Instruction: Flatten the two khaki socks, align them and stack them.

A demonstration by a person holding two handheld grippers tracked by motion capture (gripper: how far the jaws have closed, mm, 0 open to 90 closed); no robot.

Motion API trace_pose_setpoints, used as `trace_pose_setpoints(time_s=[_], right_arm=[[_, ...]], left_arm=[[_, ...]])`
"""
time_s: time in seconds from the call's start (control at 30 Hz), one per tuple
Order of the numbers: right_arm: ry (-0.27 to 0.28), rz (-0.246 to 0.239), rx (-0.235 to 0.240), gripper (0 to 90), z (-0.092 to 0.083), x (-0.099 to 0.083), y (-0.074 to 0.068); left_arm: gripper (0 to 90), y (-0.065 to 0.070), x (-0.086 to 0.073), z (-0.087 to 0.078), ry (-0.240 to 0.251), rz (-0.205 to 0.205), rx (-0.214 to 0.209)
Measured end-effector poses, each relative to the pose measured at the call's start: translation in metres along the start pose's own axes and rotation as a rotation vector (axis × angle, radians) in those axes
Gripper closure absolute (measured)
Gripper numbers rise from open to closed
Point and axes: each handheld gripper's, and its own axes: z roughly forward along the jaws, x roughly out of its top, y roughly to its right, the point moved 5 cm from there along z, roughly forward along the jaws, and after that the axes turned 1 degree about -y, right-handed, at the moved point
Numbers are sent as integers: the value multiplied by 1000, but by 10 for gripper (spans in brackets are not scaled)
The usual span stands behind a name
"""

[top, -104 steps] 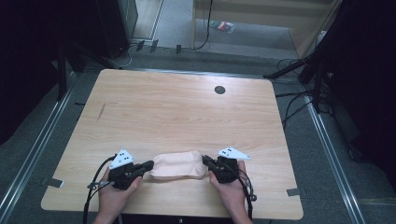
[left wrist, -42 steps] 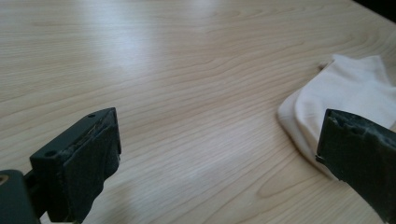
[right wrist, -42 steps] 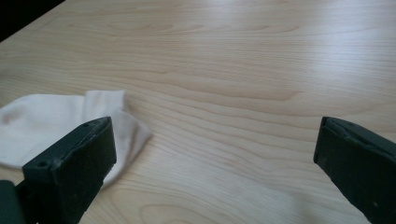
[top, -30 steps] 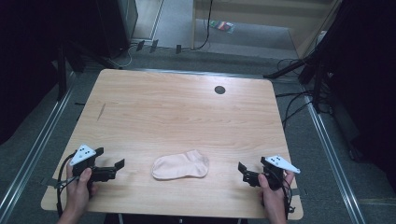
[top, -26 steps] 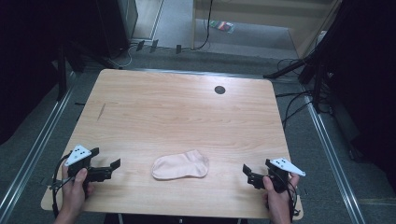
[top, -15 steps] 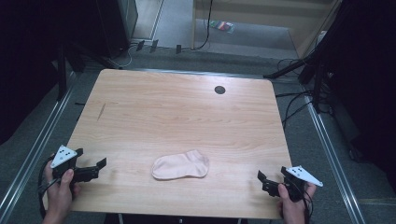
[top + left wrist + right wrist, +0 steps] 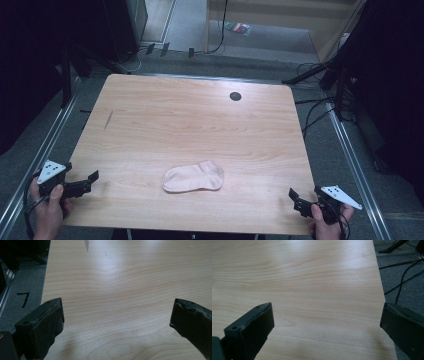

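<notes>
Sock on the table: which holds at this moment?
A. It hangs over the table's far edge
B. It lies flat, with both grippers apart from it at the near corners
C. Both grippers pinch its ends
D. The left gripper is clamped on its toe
B: the pale pink sock lies flat on the wooden table, while the left gripper and right gripper sit open at the near corners, clear of it.

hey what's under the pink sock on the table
The pink sock lies flat on the bare wooden table. Wood shows all around it; whatever it covers is hidden, though nothing bulges.
</notes>
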Motion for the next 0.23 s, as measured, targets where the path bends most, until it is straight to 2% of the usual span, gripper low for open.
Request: trace_pose_setpoints(time_s=[0.1,0.17,0.23], right_arm=[[-11,-7,8,0,1,-1,-2],[-5,3,14,0,1,0,-1],[0,12,15,0,1,0,0]], left_arm=[[0,-1,1,0,12,-21,-8],[0,-5,1,0,11,-56,-22],[0,-5,1,1,10,-60,-24]])
